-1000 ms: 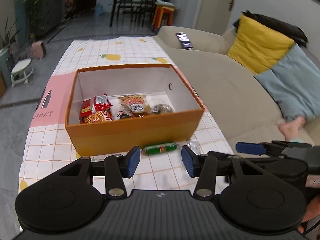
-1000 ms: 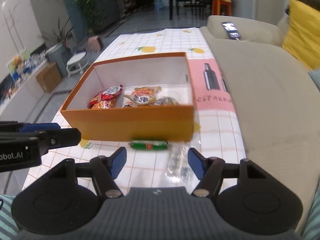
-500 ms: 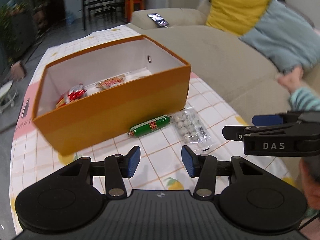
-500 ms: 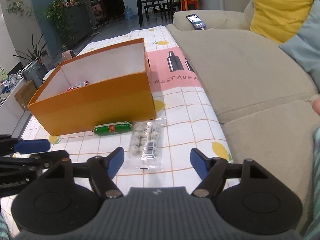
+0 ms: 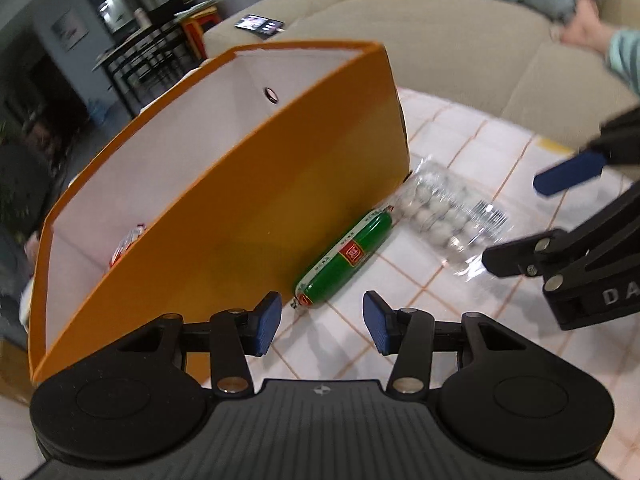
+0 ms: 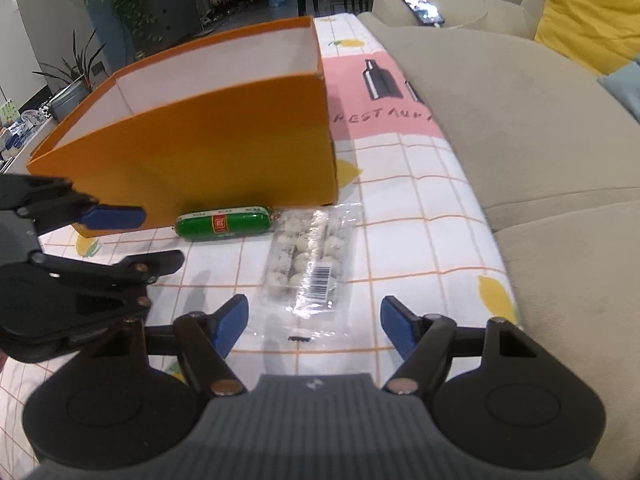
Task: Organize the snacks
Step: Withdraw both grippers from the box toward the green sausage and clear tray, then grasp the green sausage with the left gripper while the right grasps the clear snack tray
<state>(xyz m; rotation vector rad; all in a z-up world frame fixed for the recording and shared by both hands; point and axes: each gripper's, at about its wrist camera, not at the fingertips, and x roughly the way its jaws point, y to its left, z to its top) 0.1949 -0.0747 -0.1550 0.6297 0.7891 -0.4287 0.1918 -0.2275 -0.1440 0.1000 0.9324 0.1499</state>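
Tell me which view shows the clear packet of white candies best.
Right wrist view: the clear packet lies whole and sharp, barcode visible, just ahead of the open right gripper. In the left wrist view it sits blurred off to the side.

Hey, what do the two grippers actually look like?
Both match: the left gripper and right gripper have black linkage arms with silver pivot pins, blue pads on the fingertips, round black discs either side and a ribbed grey body. White "DA" lettering marks the right one's side.

Green sausage stick (image 6: 225,221) lying against orange box (image 6: 200,148), clear candy pack (image 6: 310,262) flat beside it
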